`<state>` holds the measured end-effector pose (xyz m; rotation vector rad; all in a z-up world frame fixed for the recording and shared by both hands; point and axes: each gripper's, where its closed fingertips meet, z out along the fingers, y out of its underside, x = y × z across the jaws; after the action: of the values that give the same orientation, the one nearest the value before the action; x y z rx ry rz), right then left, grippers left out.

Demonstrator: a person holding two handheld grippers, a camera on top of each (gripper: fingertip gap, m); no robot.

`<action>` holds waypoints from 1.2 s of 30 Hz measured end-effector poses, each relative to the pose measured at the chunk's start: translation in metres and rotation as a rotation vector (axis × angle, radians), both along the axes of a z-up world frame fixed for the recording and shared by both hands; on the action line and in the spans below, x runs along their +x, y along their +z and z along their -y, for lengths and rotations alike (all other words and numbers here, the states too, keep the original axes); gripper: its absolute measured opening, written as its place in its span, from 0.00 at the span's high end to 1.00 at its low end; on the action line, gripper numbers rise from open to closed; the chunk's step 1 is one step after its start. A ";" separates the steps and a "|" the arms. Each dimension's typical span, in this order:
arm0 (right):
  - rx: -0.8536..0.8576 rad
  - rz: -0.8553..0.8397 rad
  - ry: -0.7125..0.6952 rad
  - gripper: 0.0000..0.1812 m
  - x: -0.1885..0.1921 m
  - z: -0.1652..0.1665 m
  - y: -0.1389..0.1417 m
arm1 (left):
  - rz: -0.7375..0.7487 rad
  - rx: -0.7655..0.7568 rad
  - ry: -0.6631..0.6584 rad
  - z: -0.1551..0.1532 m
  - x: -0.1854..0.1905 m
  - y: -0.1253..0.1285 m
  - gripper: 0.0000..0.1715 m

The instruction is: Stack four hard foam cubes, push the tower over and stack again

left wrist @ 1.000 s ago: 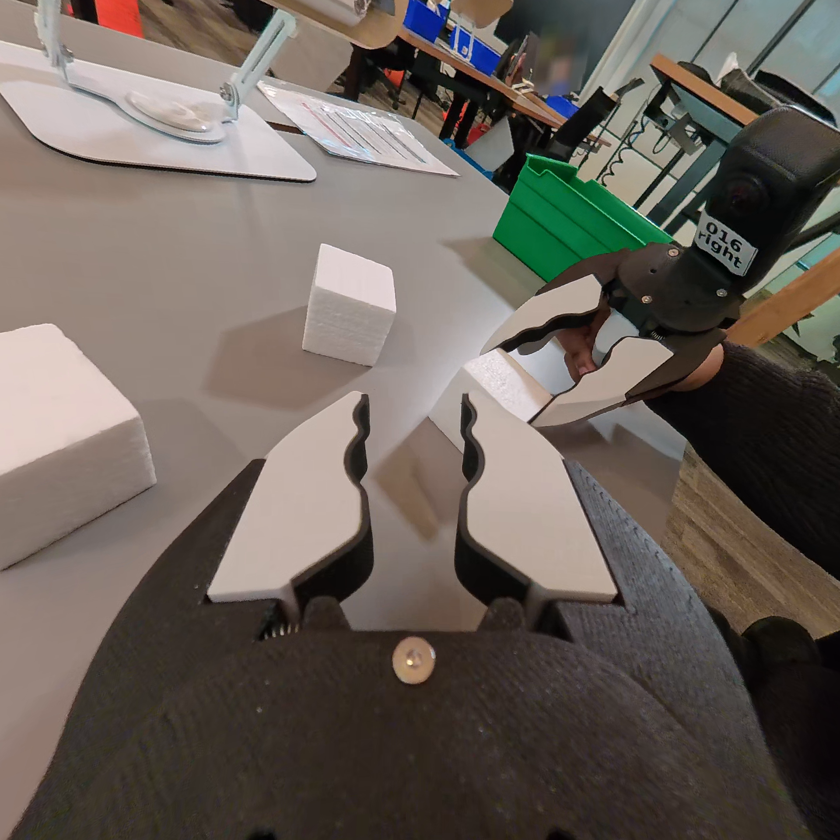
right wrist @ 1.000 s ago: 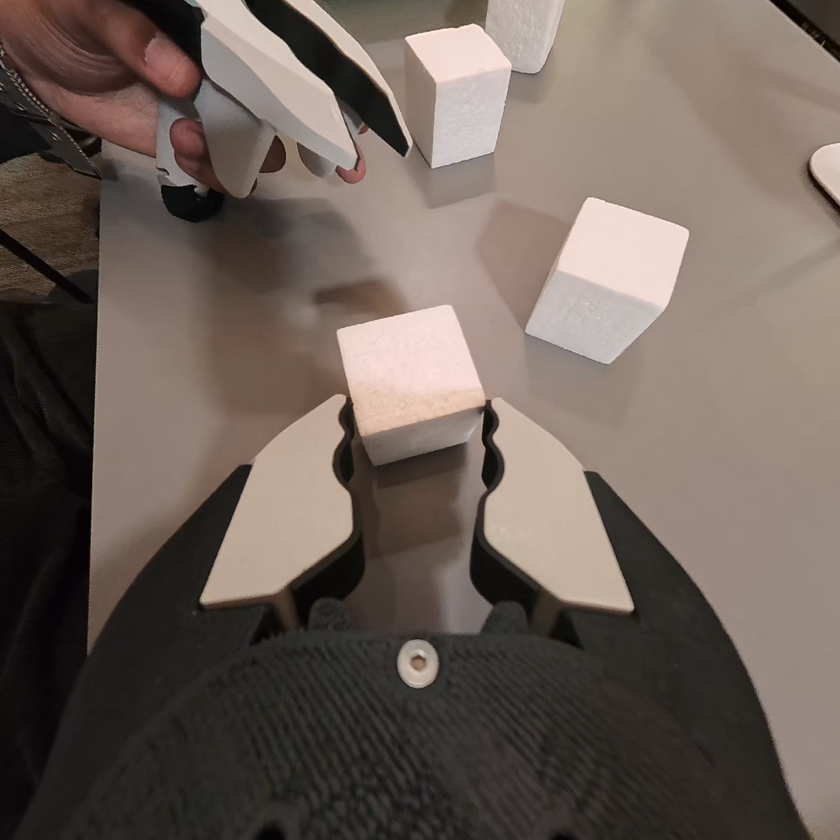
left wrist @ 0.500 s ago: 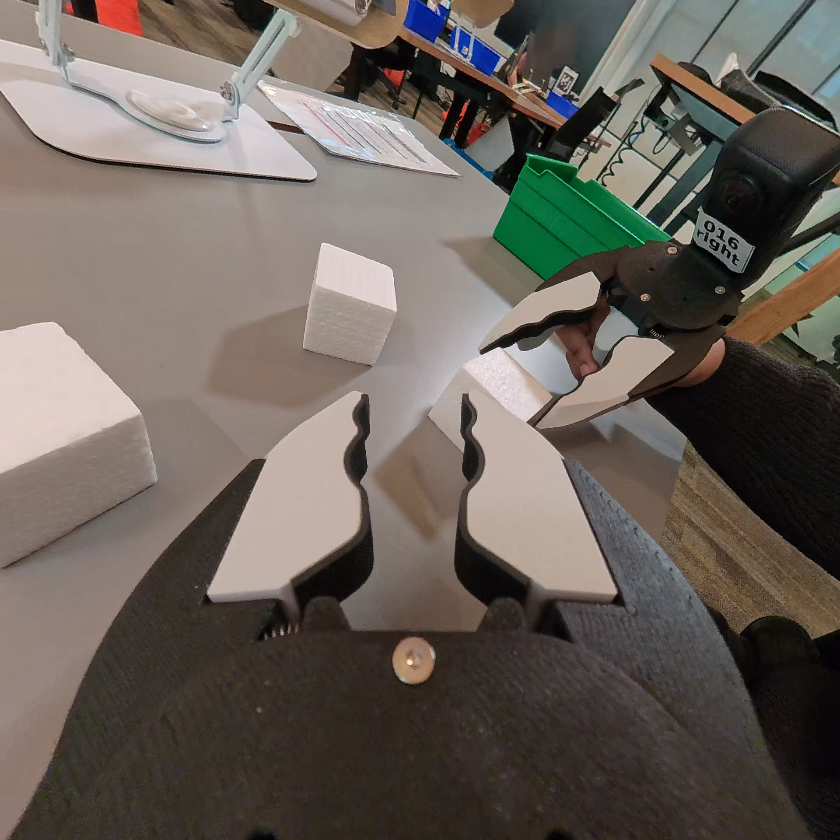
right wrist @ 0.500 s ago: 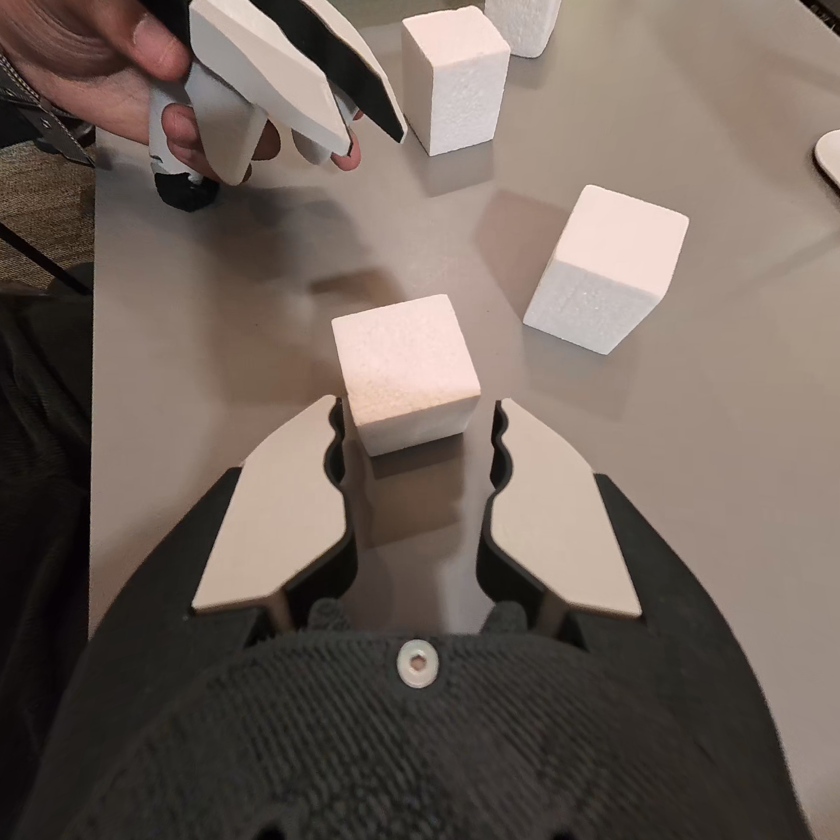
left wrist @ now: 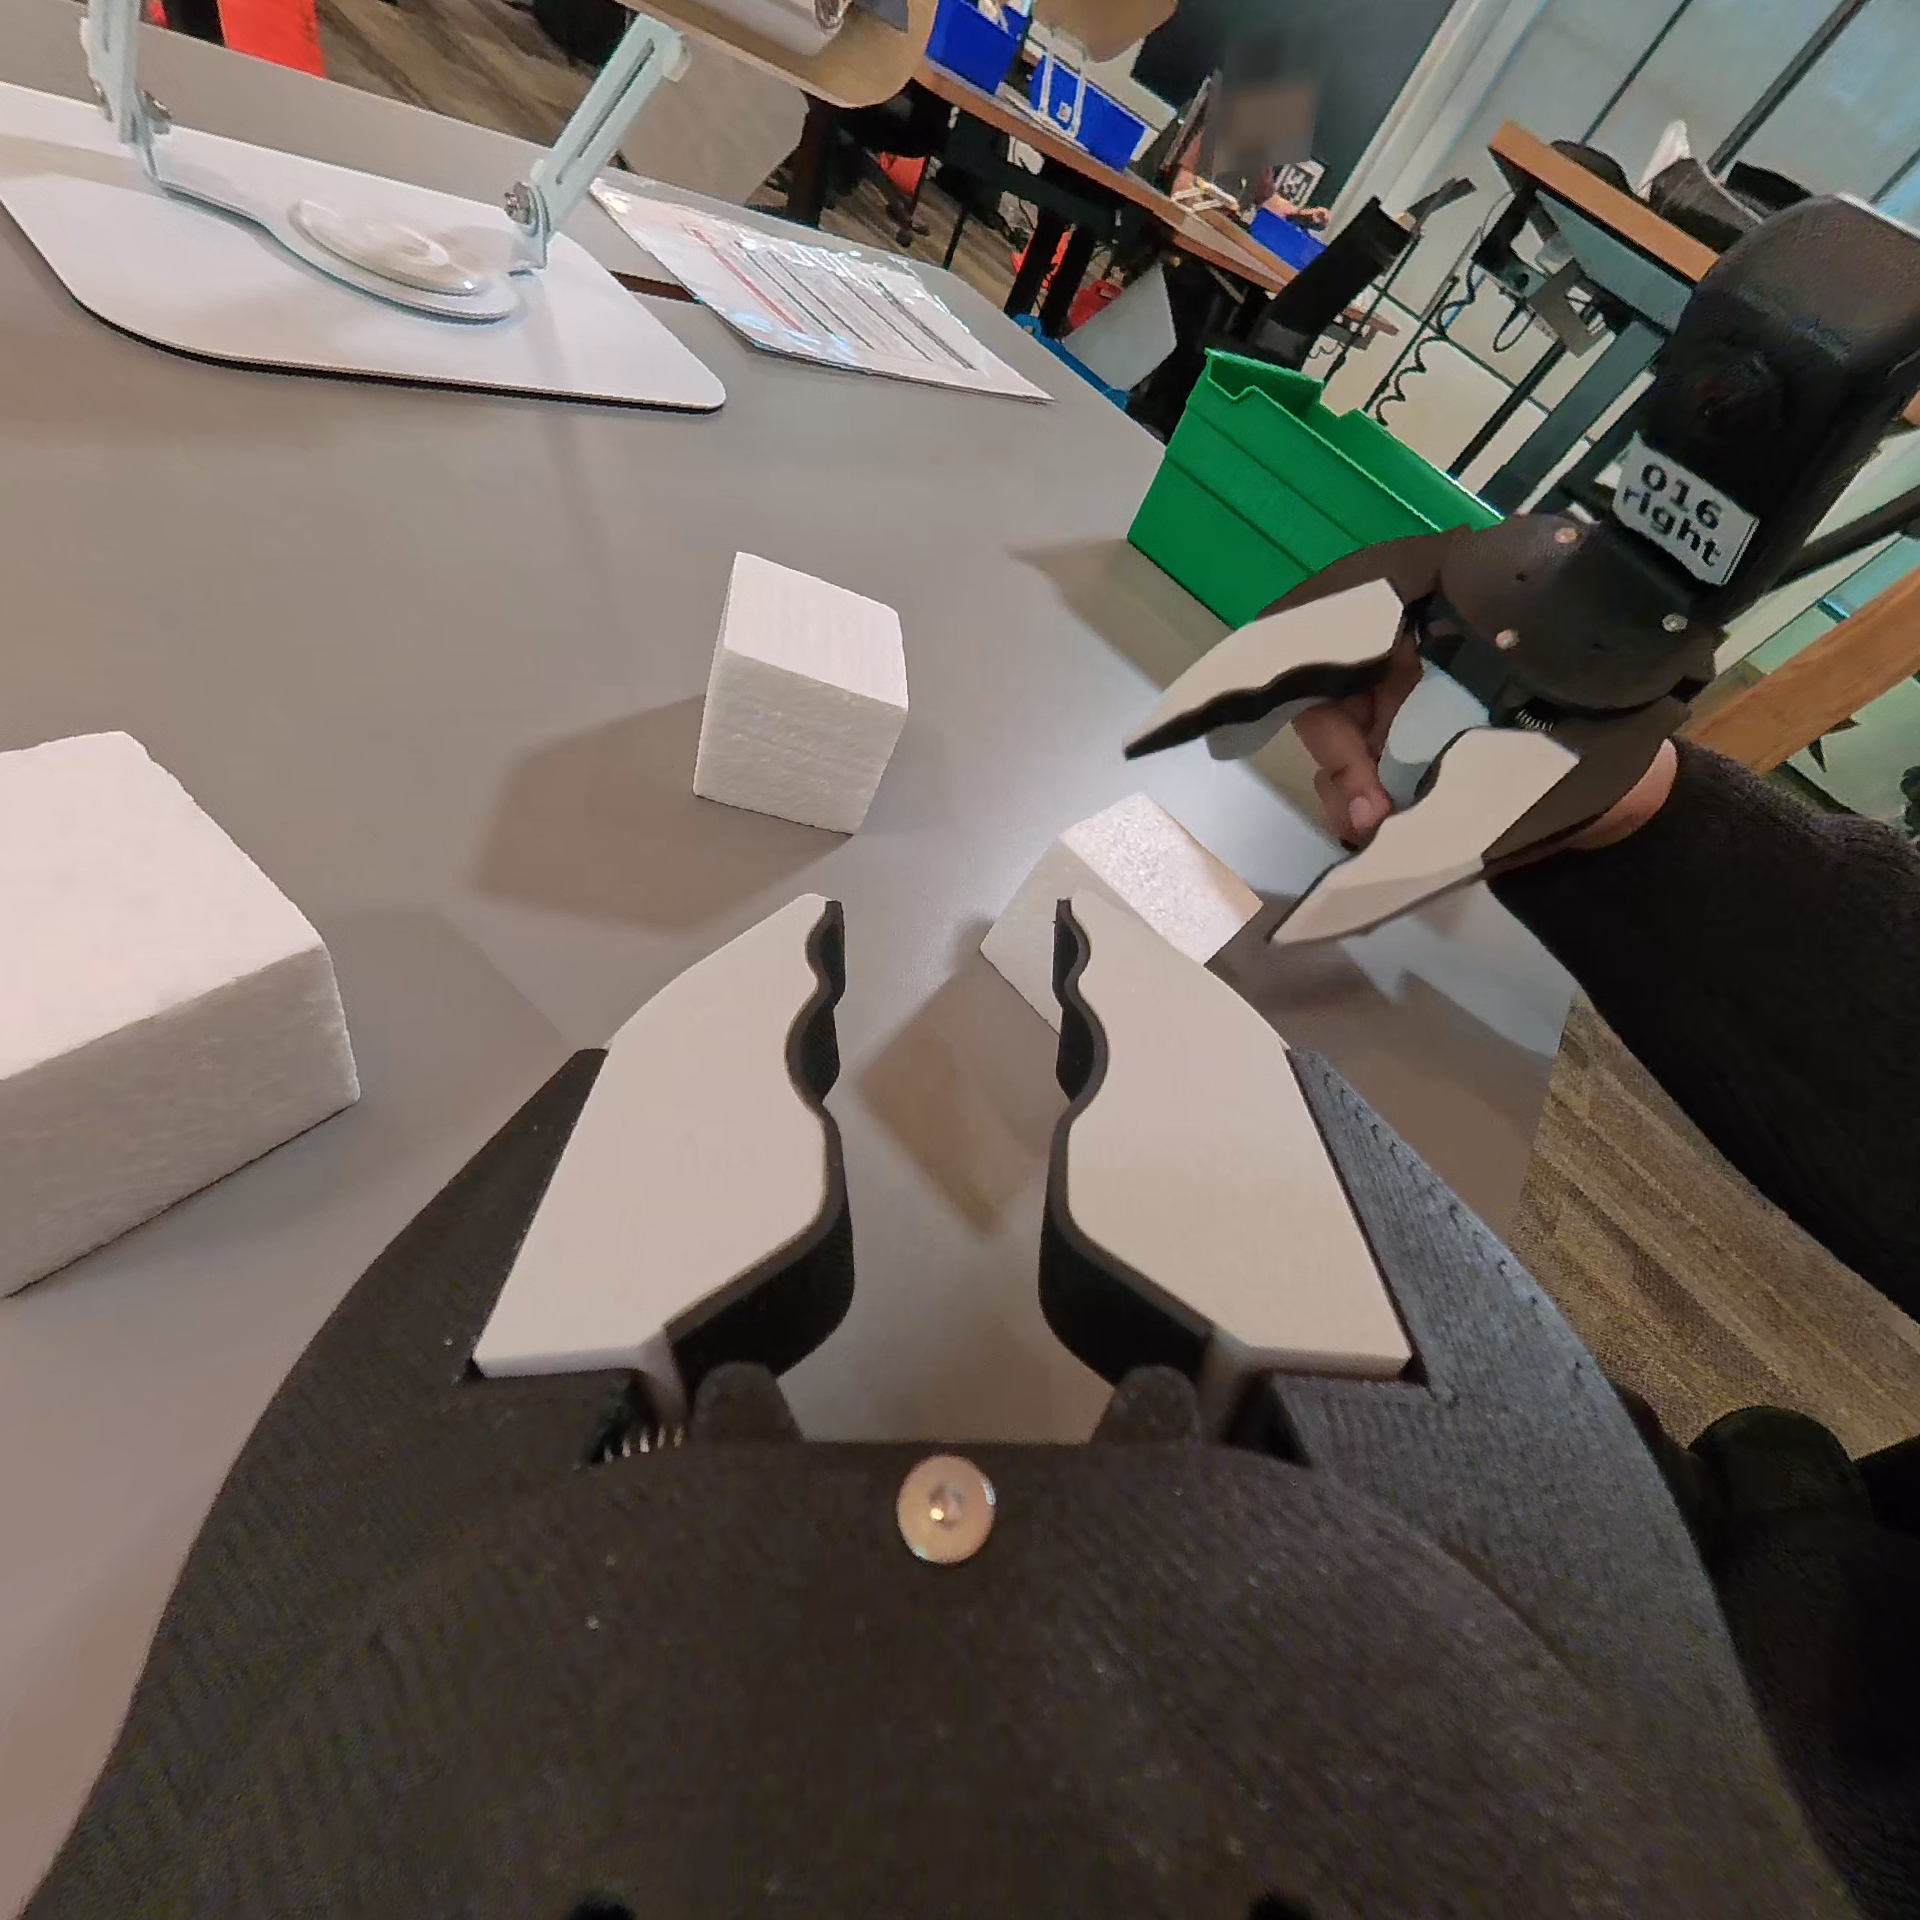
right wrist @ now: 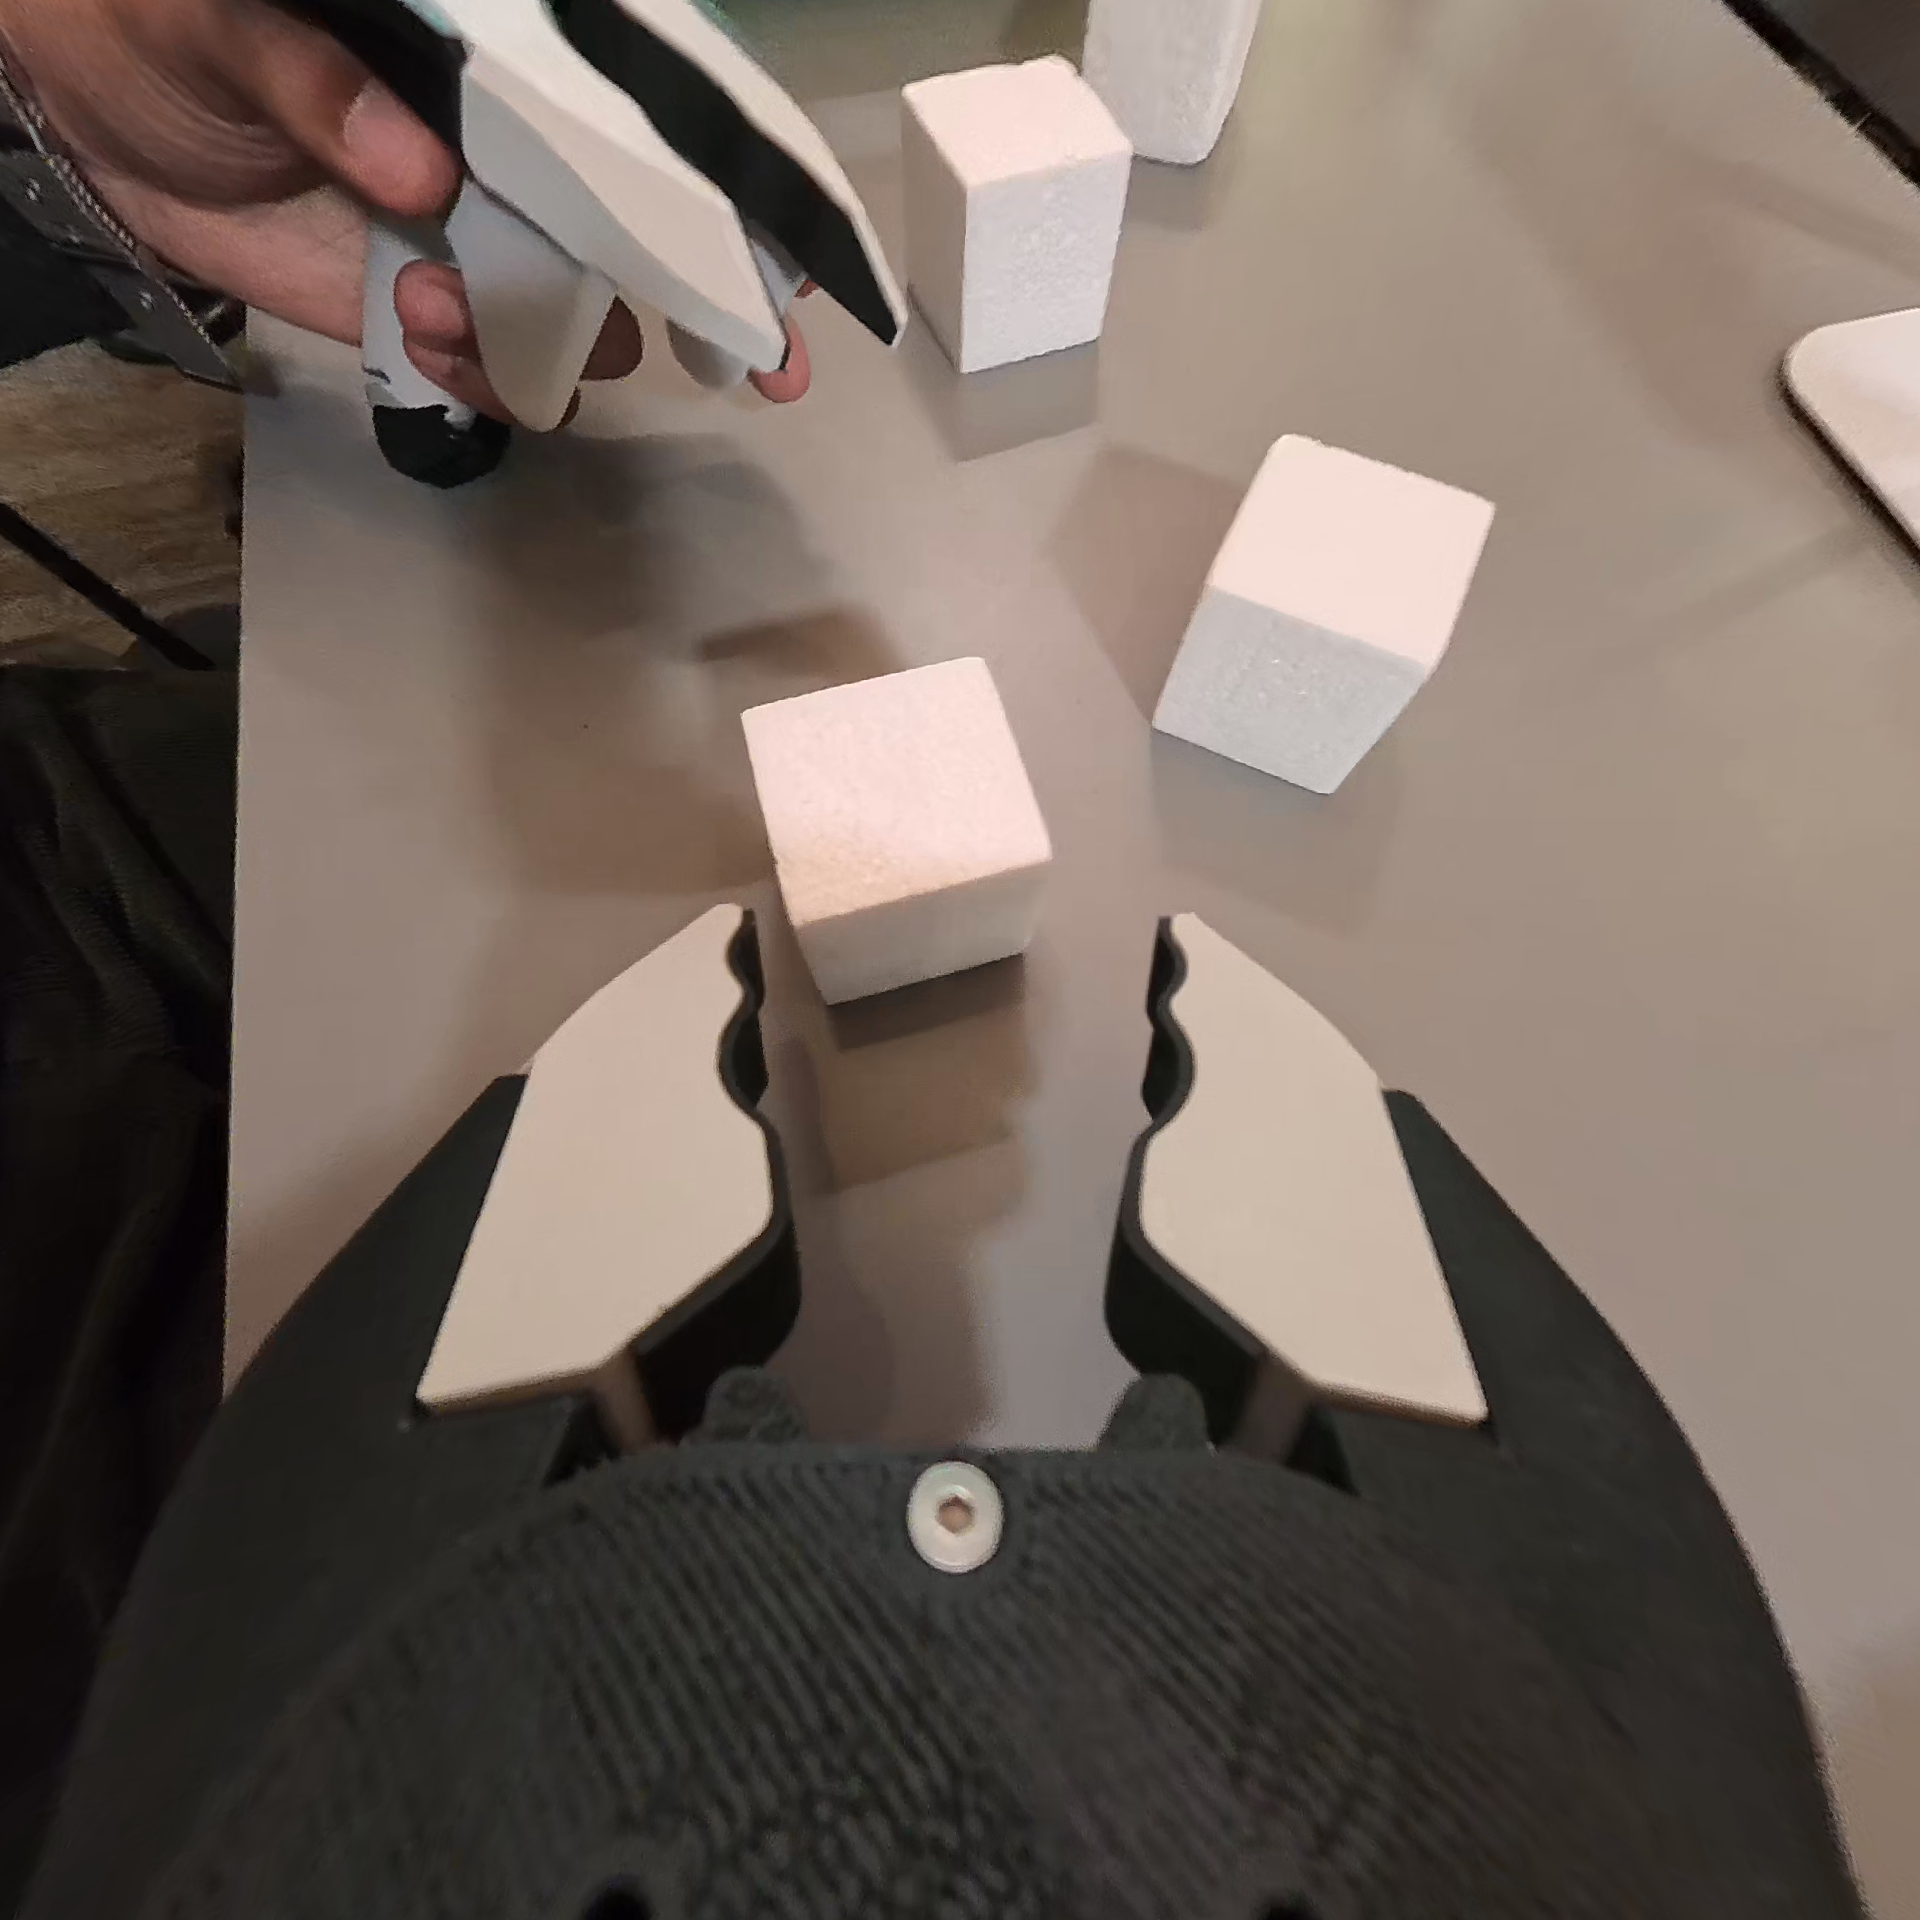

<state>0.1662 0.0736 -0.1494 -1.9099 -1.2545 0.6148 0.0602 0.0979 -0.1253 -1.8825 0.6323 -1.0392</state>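
Table: a grey table fills both views; the foam blocks stand loose on it, well apart from one another, so each can be reached from the side.
Stand base: a flat white base with a pale metal arm sits at the table's far end, beside a laminated sheet, away from the blocks.
Green bin: a green bin shows beyond the table's edge.
Largest block: a big white foam block sits at the left of the left wrist view, untouched.
Middle blocks: a foam cube stands to the right; a taller block stands further off, with another block behind it, cut off by the frame.
Nearest cube: a small foam cube rests on the table, just ahead of the right gripper's tips and slightly left of their centre line.
Right gripper: the right gripper is spread wide, wider than the cube, gripping nothing; whether its left tip touches the cube I cannot tell.
Left gripper: the left gripper hangs above the table, partly open and empty, aimed toward the same cube.
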 end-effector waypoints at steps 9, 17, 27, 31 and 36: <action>0.041 -0.193 -0.307 0.66 0.043 -0.053 0.032 | 0.000 -0.008 0.016 0.002 -0.008 -0.002 0.77; 0.022 -0.048 -0.390 0.61 0.020 -0.088 0.009 | 0.016 -0.022 0.121 0.006 -0.050 -0.002 0.77; -0.007 0.069 -0.238 0.61 -0.034 -0.106 -0.009 | 0.035 -0.028 0.286 0.020 -0.113 -0.001 0.77; 0.029 0.119 -0.215 0.69 -0.036 -0.108 -0.012 | 0.039 -0.026 0.316 0.021 -0.122 0.000 0.77; 0.079 0.096 -0.241 0.69 -0.024 -0.108 0.004 | 0.042 -0.032 0.283 0.019 -0.111 0.000 0.77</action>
<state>0.1424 0.1813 -0.1455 -2.0049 -1.0677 0.3472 -0.0511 0.0791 -0.1257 -1.9068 0.3143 -0.9051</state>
